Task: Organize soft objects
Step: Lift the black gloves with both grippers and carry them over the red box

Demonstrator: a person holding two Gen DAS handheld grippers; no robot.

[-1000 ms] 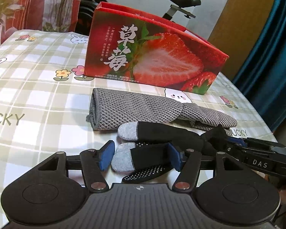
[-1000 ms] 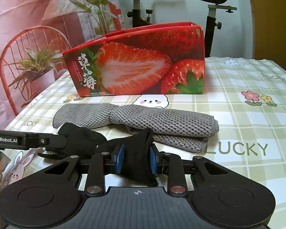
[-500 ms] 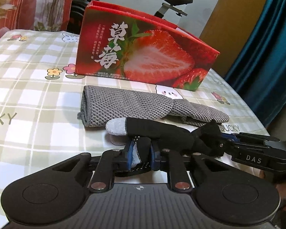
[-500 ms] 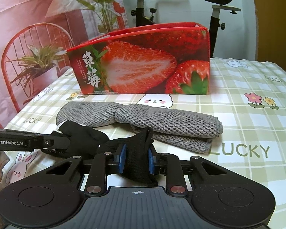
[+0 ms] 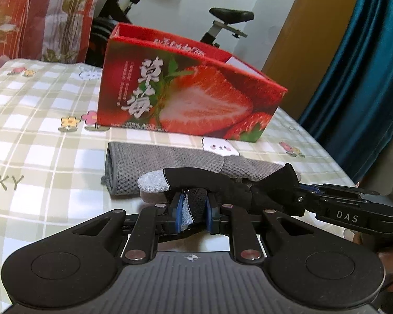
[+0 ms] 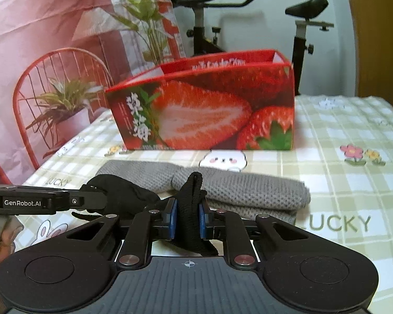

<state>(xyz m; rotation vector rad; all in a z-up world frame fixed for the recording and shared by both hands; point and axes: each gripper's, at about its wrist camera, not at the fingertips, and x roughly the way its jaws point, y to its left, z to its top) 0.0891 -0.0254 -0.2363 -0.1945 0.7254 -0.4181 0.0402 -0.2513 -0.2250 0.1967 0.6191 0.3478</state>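
A pair of black socks with grey toes [image 5: 196, 178] hangs between my two grippers, lifted off the checked tablecloth. My left gripper [image 5: 194, 210] is shut on the toe end of the socks. My right gripper [image 6: 187, 219] is shut on the black cuff end [image 6: 190, 209]; it also shows at the right of the left wrist view [image 5: 298, 196]. A folded grey knit cloth [image 5: 170, 162] lies on the table just behind the socks and shows in the right wrist view too [image 6: 249, 193]. An open red strawberry box [image 5: 186, 99] stands behind the cloth.
The table [image 5: 31, 141] has a green-and-white checked cover with flower prints. An exercise bike [image 6: 301, 31] stands behind it, a red wire chair [image 6: 39, 78] at its left side, and a blue curtain [image 5: 361, 78] at its right side.
My left gripper closed on the grey toe end of the socks. Both grippers then rose, lifting the socks off the table, and the box now looks lower in view.
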